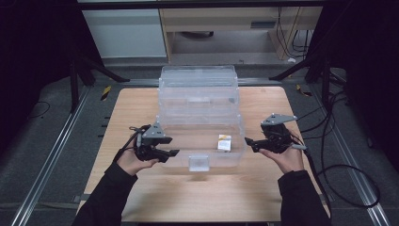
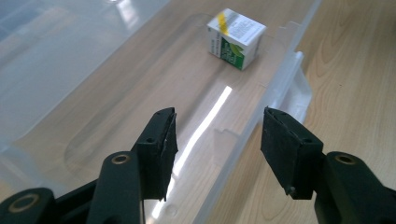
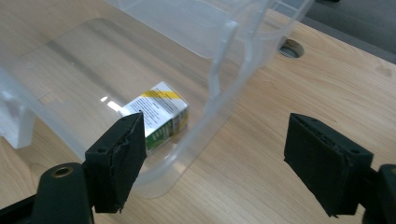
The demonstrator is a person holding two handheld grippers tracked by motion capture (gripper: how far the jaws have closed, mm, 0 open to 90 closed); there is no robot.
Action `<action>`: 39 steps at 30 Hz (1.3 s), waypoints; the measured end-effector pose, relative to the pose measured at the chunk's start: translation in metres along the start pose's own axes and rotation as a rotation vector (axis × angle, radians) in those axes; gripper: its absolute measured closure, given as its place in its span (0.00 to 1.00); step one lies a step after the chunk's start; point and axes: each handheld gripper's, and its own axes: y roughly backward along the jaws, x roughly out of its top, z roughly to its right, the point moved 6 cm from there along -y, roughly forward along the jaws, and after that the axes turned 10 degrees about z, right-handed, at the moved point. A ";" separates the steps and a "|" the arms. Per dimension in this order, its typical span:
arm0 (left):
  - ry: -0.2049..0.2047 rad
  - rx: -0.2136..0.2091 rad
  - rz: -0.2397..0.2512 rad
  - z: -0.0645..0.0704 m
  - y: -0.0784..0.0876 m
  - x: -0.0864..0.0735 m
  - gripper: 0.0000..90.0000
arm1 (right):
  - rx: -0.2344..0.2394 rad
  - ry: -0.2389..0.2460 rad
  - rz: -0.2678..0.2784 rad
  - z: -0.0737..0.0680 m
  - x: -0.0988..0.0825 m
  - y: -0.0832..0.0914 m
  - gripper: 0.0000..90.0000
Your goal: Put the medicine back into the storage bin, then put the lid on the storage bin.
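A clear plastic drawer unit [image 1: 197, 89] stands mid-table, its bottom drawer [image 1: 235, 160] pulled toward me. Inside the drawer, near its right end, lies a small white and green box [image 1: 225, 142] [image 2: 236, 39] [image 3: 159, 116] with a yellow strip. My left gripper [image 1: 174, 153] [image 2: 217, 140] is at the drawer's left end, open, with the drawer's clear wall [image 2: 247, 130] running past the gap and no pad touching it. My right gripper [image 1: 248, 142] [image 3: 212, 154] is open at the drawer's right end, one jaw in front of the box, the other over bare wood.
The wooden table [image 1: 141, 103] has bare wood on both sides of the unit and in front of the drawer's handle [image 1: 198, 162]. A round hole [image 3: 292, 46] sits in the tabletop beyond the drawer. Cables trail off the right edge, and metal rails run along both sides.
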 end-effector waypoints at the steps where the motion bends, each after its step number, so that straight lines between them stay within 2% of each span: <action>1: -0.012 -0.008 -0.009 0.002 -0.004 0.002 0.50 | -0.005 -0.008 0.002 0.002 -0.002 0.001 0.22; 6: -0.067 -0.061 -0.051 0.013 -0.015 0.009 0.50 | -0.042 -0.031 -0.002 0.017 -0.013 0.011 0.21; 7: -0.073 -0.084 -0.058 0.016 -0.020 0.011 0.51 | -0.047 -0.034 -0.004 0.019 -0.015 0.012 0.20; 8: -0.073 -0.084 -0.058 0.016 -0.020 0.011 0.51 | -0.047 -0.034 -0.004 0.019 -0.015 0.012 0.20; 11: -0.092 -0.109 -0.100 0.018 -0.029 0.010 0.53 | -0.068 -0.043 -0.008 0.027 -0.022 0.017 0.20; 13: -0.103 -0.133 -0.134 0.018 -0.036 0.009 0.54 | -0.071 -0.047 -0.012 0.029 -0.025 0.017 0.20; 20: -0.130 -0.187 -0.192 0.022 -0.052 0.007 0.57 | -0.066 -0.028 -0.036 0.029 -0.032 0.013 0.19; 27: -0.146 -0.228 -0.238 0.025 -0.065 0.001 0.59 | -0.059 -0.015 -0.046 0.029 -0.034 0.012 0.19; 32: -0.151 -0.235 -0.267 0.025 -0.073 -0.004 0.60 | -0.055 -0.015 -0.054 0.029 -0.036 0.011 0.19; 33: -0.120 -0.234 -0.277 0.027 -0.074 -0.005 0.61 | -0.053 -0.011 -0.054 0.030 -0.036 0.010 0.19; 35: -0.108 -0.242 -0.288 0.028 -0.076 -0.006 0.60 | -0.054 -0.014 -0.060 0.030 -0.037 0.008 0.19; 36: -0.125 -0.257 -0.293 0.026 -0.077 -0.005 0.61 | -0.053 -0.017 -0.062 0.030 -0.036 0.008 0.19; 37: -0.107 -0.254 -0.296 0.028 -0.077 -0.005 0.61 | -0.051 -0.014 -0.060 0.030 -0.036 0.007 0.19; 38: -0.130 -0.266 -0.301 0.026 -0.078 -0.003 0.62 | -0.051 -0.013 -0.061 0.030 -0.036 0.006 0.19; 39: -0.118 -0.260 -0.307 0.028 -0.078 -0.003 0.62 | -0.051 -0.012 -0.059 0.029 -0.035 0.006 0.19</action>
